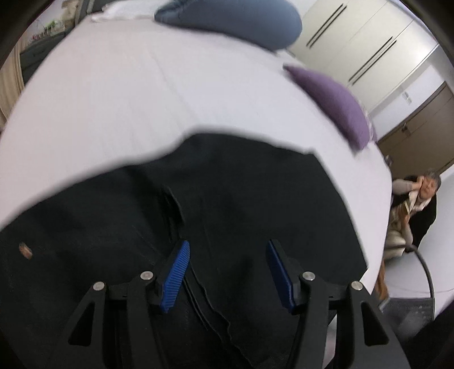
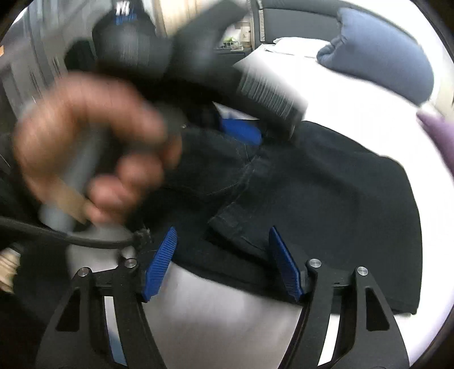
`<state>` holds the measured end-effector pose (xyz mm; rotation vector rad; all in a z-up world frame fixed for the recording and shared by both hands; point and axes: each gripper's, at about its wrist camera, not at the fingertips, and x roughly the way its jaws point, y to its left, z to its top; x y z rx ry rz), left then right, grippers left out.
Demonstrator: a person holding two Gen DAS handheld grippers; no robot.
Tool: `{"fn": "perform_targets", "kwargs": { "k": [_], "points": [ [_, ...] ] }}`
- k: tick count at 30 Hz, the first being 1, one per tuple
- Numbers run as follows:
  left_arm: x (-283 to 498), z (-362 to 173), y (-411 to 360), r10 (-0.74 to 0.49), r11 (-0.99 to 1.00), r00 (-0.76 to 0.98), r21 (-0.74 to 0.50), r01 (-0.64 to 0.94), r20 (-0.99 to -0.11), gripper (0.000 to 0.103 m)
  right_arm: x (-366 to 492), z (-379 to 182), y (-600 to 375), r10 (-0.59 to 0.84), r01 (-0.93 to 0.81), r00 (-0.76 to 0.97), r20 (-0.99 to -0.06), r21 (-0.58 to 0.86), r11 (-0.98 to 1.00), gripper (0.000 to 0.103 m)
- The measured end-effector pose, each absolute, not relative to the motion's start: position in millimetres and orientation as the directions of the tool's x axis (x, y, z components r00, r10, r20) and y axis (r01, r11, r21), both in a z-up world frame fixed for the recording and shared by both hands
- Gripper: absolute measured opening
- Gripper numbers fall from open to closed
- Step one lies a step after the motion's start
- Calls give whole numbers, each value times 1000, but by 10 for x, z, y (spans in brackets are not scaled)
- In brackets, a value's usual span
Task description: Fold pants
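Across the white bed point(image 1: 99, 108), which fills most of both views, the black pants point(image 1: 227, 204) are spread in a folded heap at the near edge, several layered hems being stacked beneath the left gripper point(image 1: 227, 255). A seam and a thick folded edge of the pants are shown in the right wrist view point(image 2: 326, 193). At the far end of the bed a blue-grey pillow point(image 1: 235, 20) is laid, and a smaller purple cushion point(image 1: 337, 105) is set near the bed's right edge. The left gripper is held over the cloth with its blue pads point(image 1: 176, 275) spread apart, nothing being gripped. The right gripper point(image 2: 222, 244) is likewise released, its jaws parted above the near fold of the pants. The left hand point(image 2: 90, 147), blurred, is seen wrapped around a grey handle, a black cable point(image 2: 71, 238) running below it.
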<state>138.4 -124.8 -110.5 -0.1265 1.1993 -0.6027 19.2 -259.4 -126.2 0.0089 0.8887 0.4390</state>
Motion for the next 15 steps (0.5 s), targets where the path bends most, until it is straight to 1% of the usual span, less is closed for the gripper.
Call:
{"fn": "perform_targets", "kwargs": {
  "k": [2, 3, 4, 5, 6, 8, 10, 11, 12, 13, 14, 15],
  "points": [
    [1267, -1175, -1252, -488, 842, 252, -375, 388, -836, 58, 369, -1184, -3076, 404, -291, 536, -741, 286, 913, 66],
    [1212, -1164, -1267, -479, 844, 264, -357, 401, -837, 58, 511, -1171, -3351, 455, -263, 507, -732, 372, 890, 65],
    [1163, -1157, -1288, -456, 851, 276, -324, 413, -846, 58, 659, -1159, -3595, 495, -243, 492, -716, 434, 868, 61],
    [1132, -1151, -1309, -434, 859, 288, -295, 419, -854, 58, 871, -1146, -3858, 551, -245, 483, -680, 499, 831, 60],
    [1091, -1152, -1330, -415, 864, 299, -270, 425, -859, 58, 1029, -1166, -3995, 600, -252, 464, -652, 552, 795, 60],
    [1040, -1167, -1342, -393, 873, 315, -242, 423, -864, 58, 1429, -1214, -4219, 637, -232, 458, -620, 608, 759, 60],
    [1012, -1185, -1324, -387, 881, 320, -245, 405, -865, 59, 1848, -1387, -4361, 720, -219, 396, -570, 702, 677, 60],
    [1004, -1193, -1321, -386, 882, 320, -245, 402, -865, 59, 2016, -1503, -4410, 736, -198, 381, -560, 728, 657, 60],
    [1001, -1202, -1325, -384, 883, 320, -243, 402, -866, 59, 2177, -1659, -4461, 713, -153, 381, -588, 721, 676, 60],
    [1009, -1203, -1334, -383, 882, 318, -241, 404, -867, 59, 2292, -1862, -4505, 716, -109, 346, -607, 732, 673, 60],
    [1019, -1206, -1339, -384, 882, 315, -243, 404, -868, 59, 2338, -2046, -4557, 733, -71, 311, -605, 754, 653, 59],
    [1034, -1212, -1336, -386, 882, 311, -249, 401, -868, 59, 2317, -2157, -4602, 743, -45, 304, -596, 770, 636, 55]
  ]
}}
